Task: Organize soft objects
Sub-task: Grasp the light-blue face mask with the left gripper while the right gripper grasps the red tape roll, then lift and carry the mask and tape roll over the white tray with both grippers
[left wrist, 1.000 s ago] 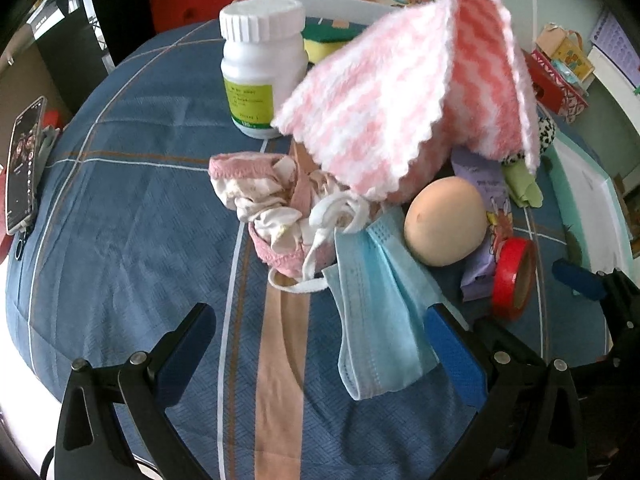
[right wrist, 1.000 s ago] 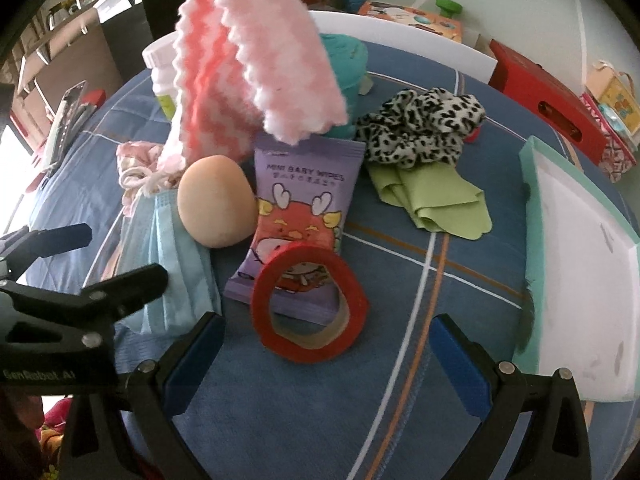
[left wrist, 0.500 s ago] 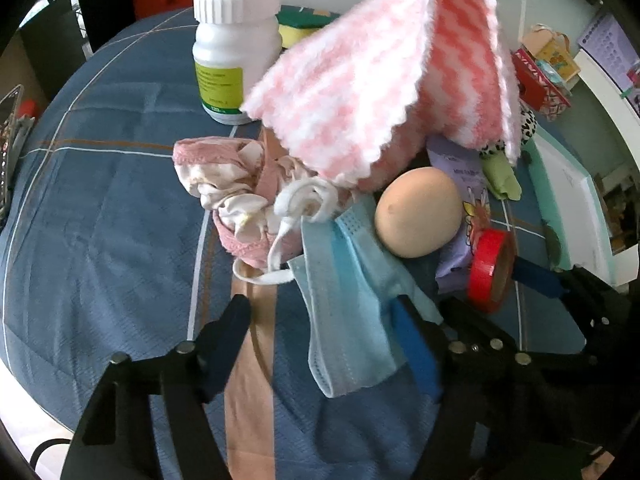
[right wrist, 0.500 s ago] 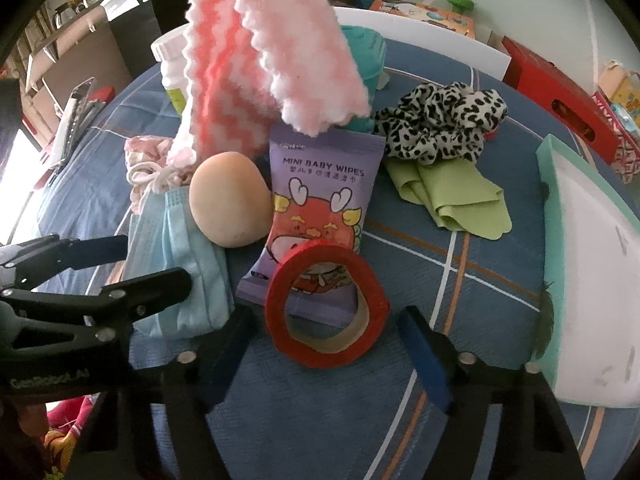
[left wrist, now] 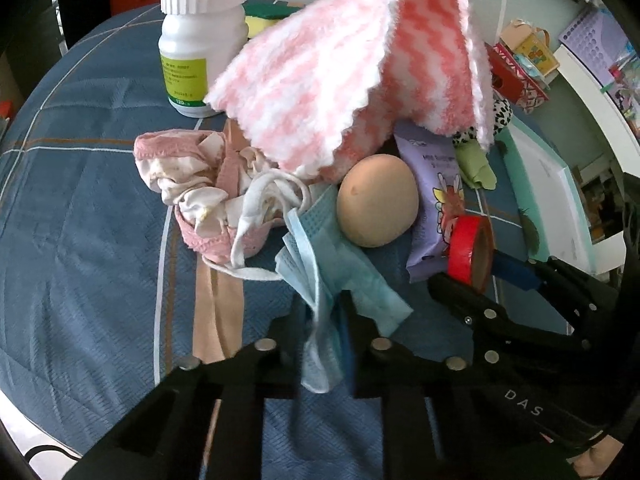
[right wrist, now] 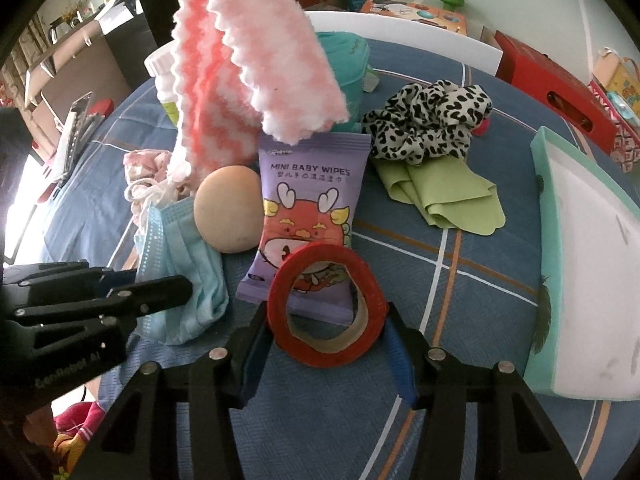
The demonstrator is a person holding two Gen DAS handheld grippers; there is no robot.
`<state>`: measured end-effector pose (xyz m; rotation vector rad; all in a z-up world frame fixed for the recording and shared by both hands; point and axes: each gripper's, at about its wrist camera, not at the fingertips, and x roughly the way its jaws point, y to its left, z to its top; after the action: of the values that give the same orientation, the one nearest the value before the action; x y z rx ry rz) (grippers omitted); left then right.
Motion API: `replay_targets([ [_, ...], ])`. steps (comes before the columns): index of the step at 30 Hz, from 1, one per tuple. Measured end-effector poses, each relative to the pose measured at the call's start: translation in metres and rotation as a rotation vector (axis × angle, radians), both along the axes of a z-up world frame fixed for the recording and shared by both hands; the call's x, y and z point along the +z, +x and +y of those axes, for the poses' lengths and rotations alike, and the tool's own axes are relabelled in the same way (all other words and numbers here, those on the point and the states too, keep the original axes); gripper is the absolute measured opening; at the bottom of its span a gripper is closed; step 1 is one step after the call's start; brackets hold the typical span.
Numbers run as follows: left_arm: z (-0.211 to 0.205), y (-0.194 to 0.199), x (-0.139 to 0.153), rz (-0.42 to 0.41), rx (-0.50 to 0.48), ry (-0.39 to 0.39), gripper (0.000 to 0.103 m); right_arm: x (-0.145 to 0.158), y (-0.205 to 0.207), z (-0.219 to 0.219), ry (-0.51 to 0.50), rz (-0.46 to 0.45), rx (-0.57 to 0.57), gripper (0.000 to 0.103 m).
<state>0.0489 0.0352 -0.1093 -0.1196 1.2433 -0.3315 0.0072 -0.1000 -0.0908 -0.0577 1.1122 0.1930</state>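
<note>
My left gripper (left wrist: 320, 332) is shut on the near end of a blue face mask (left wrist: 320, 276) that lies on the blue quilt; it also shows in the right wrist view (right wrist: 176, 264). My right gripper (right wrist: 326, 340) is shut on a red tape roll (right wrist: 324, 304), also seen in the left wrist view (left wrist: 468, 252). A pink-and-white fluffy cloth (left wrist: 352, 64) stands draped behind, with a crumpled pink garment (left wrist: 200, 184) to its left. A leopard scrunchie (right wrist: 428, 120) and a green cloth (right wrist: 444, 196) lie further right.
A tan egg-shaped object (right wrist: 228, 212), a purple baby wipes pack (right wrist: 308, 216), a white pill bottle (left wrist: 200, 36) and a teal container (right wrist: 348, 60) crowd the middle. A teal-rimmed white tray (right wrist: 540, 220) is at the right. Red boxes (right wrist: 556, 92) stand beyond the bed.
Both grippers moved forward and closed: the left onto the blue mask's near end, the right onto the red tape roll. Both were open a second ago.
</note>
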Motion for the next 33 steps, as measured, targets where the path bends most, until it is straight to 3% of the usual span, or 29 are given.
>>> replay_targets([
  [10, 0.003, -0.010, 0.008, -0.015, 0.004, -0.021, 0.008, 0.006, -0.004, -0.010, 0.026, -0.017, -0.008, 0.055],
  [25, 0.011, -0.028, 0.057, -0.097, 0.030, -0.055, 0.007, 0.028, -0.010, -0.023, 0.046, -0.068, -0.046, 0.054],
  [33, 0.035, -0.030, 0.072, -0.117, 0.072, -0.059, 0.007, 0.034, -0.010, -0.031, 0.048, -0.082, -0.072, 0.054],
])
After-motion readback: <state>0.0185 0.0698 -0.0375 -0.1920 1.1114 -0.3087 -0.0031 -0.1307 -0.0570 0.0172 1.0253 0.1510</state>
